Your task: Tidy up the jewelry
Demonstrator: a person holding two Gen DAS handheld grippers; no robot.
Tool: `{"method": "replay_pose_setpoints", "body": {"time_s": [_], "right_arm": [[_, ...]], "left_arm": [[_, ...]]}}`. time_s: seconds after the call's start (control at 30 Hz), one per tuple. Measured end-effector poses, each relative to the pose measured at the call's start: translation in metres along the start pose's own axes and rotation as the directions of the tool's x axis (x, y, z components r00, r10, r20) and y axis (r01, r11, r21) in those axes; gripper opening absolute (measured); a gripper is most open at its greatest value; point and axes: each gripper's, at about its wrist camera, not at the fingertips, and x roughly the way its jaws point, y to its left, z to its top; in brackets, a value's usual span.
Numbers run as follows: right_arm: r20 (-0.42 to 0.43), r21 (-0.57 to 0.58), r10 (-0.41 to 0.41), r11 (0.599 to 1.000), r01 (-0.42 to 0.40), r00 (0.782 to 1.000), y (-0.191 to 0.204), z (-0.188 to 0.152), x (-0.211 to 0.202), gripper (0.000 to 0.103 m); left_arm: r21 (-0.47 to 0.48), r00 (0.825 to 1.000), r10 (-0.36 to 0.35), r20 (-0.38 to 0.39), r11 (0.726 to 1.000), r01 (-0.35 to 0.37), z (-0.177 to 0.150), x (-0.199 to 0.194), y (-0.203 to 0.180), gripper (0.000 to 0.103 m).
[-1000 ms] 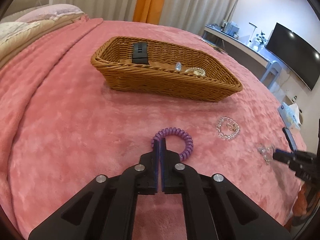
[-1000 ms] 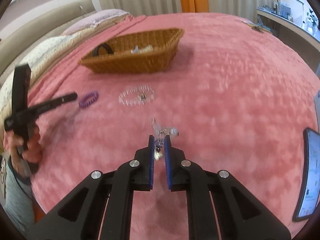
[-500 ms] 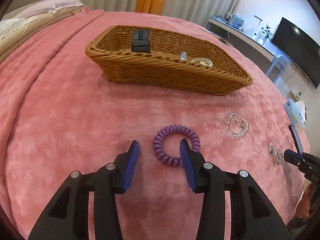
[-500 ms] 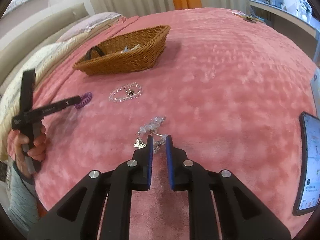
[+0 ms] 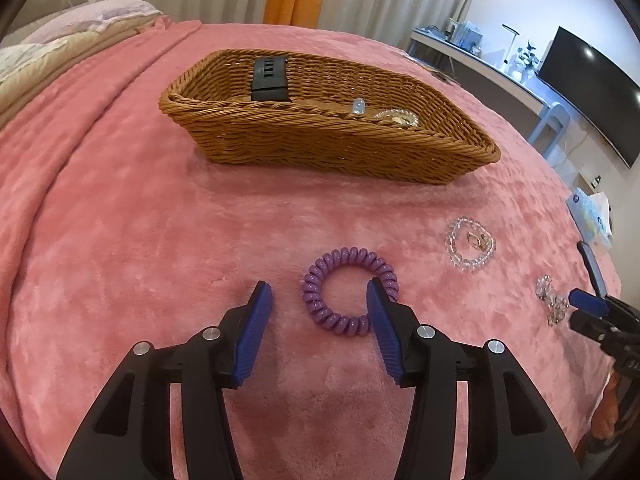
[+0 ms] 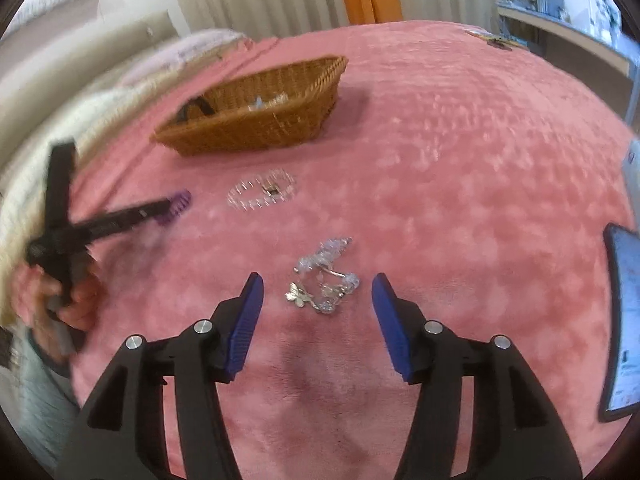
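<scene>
A purple coil band (image 5: 350,292) lies on the pink blanket (image 5: 160,240). My left gripper (image 5: 318,296) hangs just over it with its jaws opening; the coil's left half sits between the blue pads, untouched, and the right pad covers its right edge. In the right wrist view my right gripper (image 6: 318,292) is also opening, with a clear crystal piece carrying a butterfly charm (image 6: 326,276) loose on the blanket between its pads. A clear bead bracelet (image 5: 471,246) lies between the two pieces. Beyond them stands the wicker basket (image 5: 320,140).
The basket holds a black strap-like item (image 5: 270,80) and some pale beads (image 5: 394,117). A dark-screened device (image 6: 624,320) lies at the blanket's right edge, near a tissue pack (image 5: 590,216). A hand (image 6: 72,304) holds the left gripper. Pillows lie far left.
Both grippers went from shut to open. The left let go of the purple coil, the right let go of the crystal piece; both pieces now lie on the blanket.
</scene>
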Motion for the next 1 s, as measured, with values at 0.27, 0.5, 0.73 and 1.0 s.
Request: {"method": "replay_pose_setpoints", "body": {"time_s": [0.27,0.5,0.73,1.0], "right_arm": [[-0.025,-0.130,-0.136,0.983,0.132,0.990,0.022,0.003,0.023,0.043],[0.011,-0.143,-0.100,0.985,0.100,0.995,0.023,0.005,0.012,0.009],[0.038,-0.099,-0.046,0.994,0.050,0.998,0.018,0.015,-0.009,0.008],[0.105,-0.116,-0.012,0.993,0.024,0.994,0.028,0.043,-0.040,0.008]], "left_arm": [[0.068,0.999,0.027,-0.019,0.997,-0.026,-0.002,0.004,-0.015,0.010],[0.099,0.999,-0.003,0.039,0.995,-0.001,-0.004,-0.010,-0.022,0.008],[0.093,0.996,-0.033,0.082,0.995,0.026,-0.005,-0.023,-0.025,0.008],[0.083,0.984,-0.062,0.166,0.995,0.049,0.006,-0.056,-0.033,0.008]]}}
